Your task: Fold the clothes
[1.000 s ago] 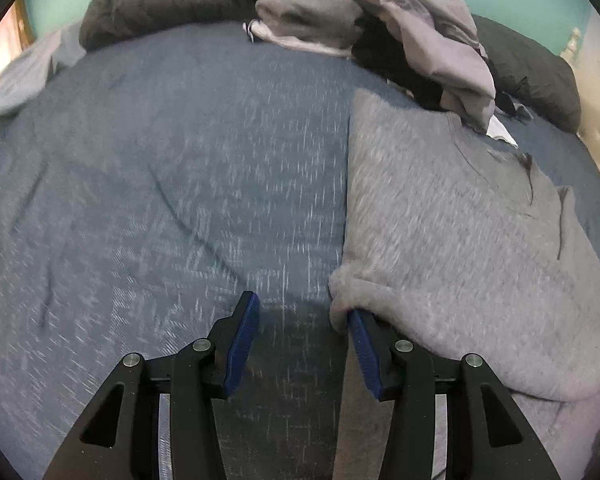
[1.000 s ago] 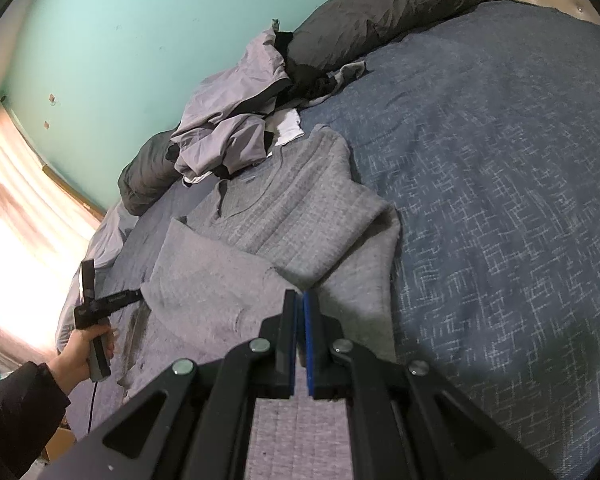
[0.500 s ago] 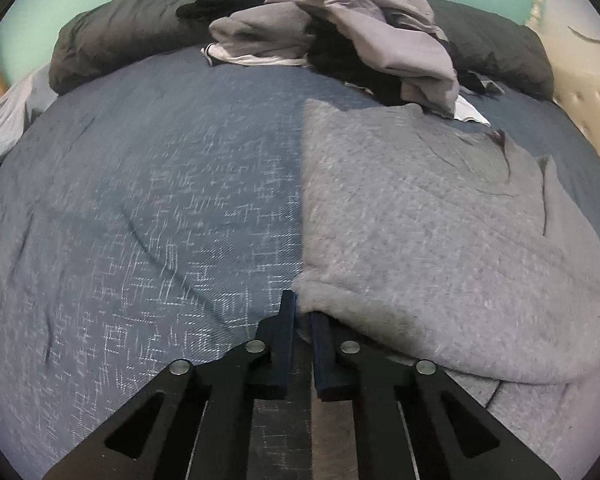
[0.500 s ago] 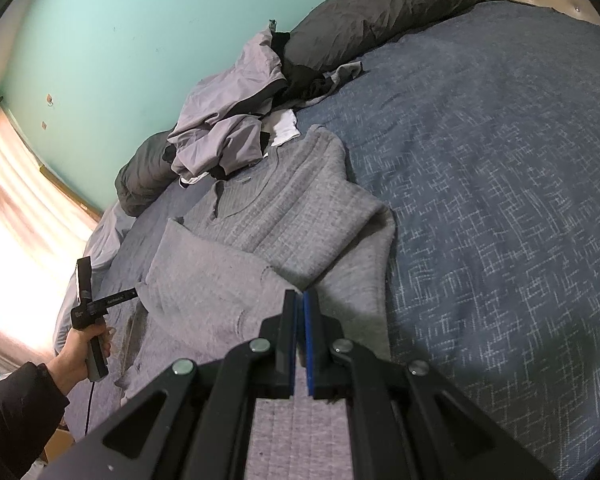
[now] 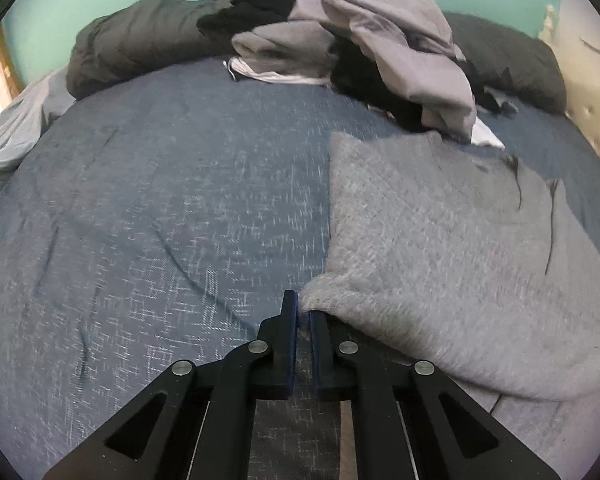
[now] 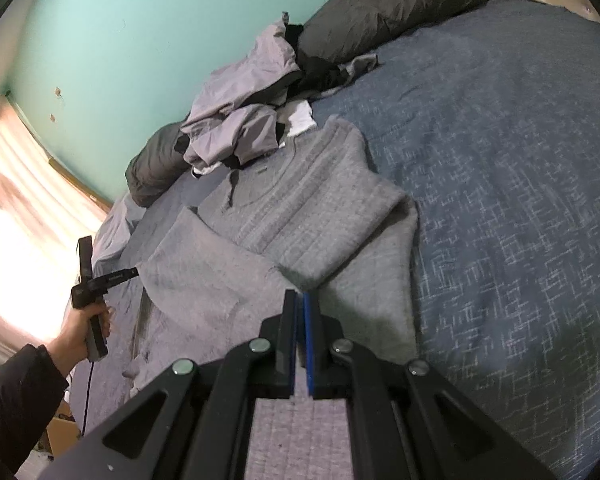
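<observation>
A grey knit sweater [image 6: 300,208] lies spread on the blue bedspread [image 6: 500,200] of a bed, its neckline toward the heap of unfolded clothes [image 6: 240,128] that sits just beyond it, near the dark pillows [image 6: 380,8] along the turquoise wall [image 6: 140,40]. 1 side of the sweater is already turned over onto its front, and a sleeve is folded across on the other side.

The left tongs [image 5: 303,312] are clenched on the near corner of the sweater's folded edge; the grey knit is pinched between the blue pads, with the bedspread directly beneath. In the right wrist view these same left tongs [image 6: 130,274] appear at the sweater's far side, held by a hand [image 6: 84,332] in a dark sleeve [image 6: 16,392].

The right tongs [image 6: 300,300] are also clenched, their 2 blue pads pressed together at the sweater's near hem. Grey knit shows in the gap below the pads, but whether any cloth is actually caught between the tips cannot be told.

No brand, label or legible writing shows on the sweater, the heap or either tool. A tufted cream headboard [image 5: 592,120] stands beside the pillows.
</observation>
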The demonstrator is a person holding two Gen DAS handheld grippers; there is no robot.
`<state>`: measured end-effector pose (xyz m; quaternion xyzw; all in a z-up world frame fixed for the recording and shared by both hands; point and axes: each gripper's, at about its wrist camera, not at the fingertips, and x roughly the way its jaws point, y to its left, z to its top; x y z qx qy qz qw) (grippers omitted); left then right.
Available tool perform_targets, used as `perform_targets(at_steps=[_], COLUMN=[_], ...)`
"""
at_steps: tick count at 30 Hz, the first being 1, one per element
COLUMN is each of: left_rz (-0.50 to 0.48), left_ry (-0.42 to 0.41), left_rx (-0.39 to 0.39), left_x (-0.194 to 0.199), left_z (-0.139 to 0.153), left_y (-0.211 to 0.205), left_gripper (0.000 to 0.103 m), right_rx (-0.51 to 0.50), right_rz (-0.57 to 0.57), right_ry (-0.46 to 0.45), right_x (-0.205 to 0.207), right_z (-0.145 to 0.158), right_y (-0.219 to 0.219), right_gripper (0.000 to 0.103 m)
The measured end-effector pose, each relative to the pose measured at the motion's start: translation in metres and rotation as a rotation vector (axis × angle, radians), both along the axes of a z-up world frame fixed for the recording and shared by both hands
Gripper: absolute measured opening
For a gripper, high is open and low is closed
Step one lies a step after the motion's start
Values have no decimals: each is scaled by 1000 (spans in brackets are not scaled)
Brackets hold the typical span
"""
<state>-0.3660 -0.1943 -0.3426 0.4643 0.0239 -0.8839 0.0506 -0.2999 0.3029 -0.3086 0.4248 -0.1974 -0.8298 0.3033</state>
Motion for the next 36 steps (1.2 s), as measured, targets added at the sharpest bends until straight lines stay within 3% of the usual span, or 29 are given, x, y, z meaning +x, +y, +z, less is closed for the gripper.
perform_targets(at_steps=[11,19,22,26,28,36], left_rz=[-46,-38,-28,-41,-55,-30], left_ry=[-47,-66,-58,-52,-54,-7], left_rx=[-13,2,29,35,31,-21], left_x=[9,12,11,8,7,6], left_z=[-19,-26,-30,-32,-31,-4], left_y=[5,2,-1,2,6,0], left_gripper=[8,25,26,22,7,6], right_rx=[17,7,2,-3,-2,-6], right_rz=[0,-27,-29,-31,-32,-30], right_ry=[-27,-1,-3,-5,-5,-1], right_x=[-2,1,1,0,0,1], right_z=[-5,6,5,5,5,7], right_y=[2,9,10,11,11,11], right_gripper=[3,3,3,3,3,3])
